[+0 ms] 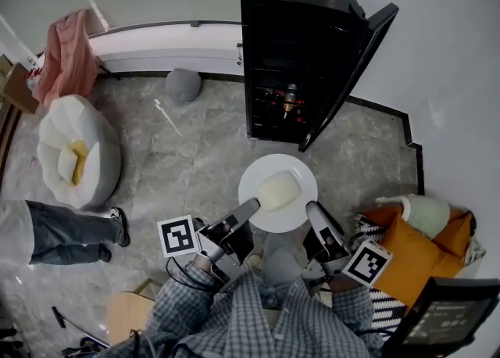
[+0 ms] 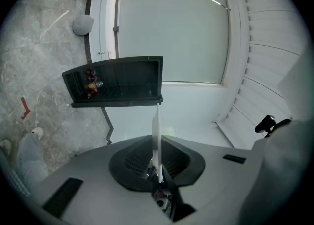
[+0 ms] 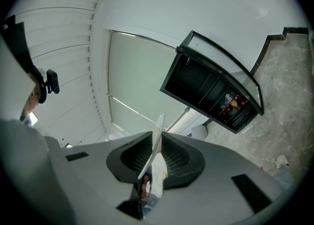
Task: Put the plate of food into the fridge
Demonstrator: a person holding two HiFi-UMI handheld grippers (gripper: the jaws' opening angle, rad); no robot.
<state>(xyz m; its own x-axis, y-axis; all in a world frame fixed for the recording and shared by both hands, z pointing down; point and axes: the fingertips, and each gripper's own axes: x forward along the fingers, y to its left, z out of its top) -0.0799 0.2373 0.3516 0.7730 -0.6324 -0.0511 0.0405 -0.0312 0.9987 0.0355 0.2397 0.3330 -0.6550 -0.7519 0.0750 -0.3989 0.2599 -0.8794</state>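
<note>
A round white plate with a pale lump of food on it hangs above the floor in front of the black fridge, whose door stands wide open. My left gripper is shut on the plate's near left rim, and my right gripper is shut on its near right rim. Edge-on, the plate shows between the left jaws, with the fridge beyond. In the right gripper view the plate and food sit between the jaws.
Bottles stand on the fridge's shelves. A white beanbag and a person's legs are at the left. A grey cushion lies by the wall. Orange cushions sit at the right.
</note>
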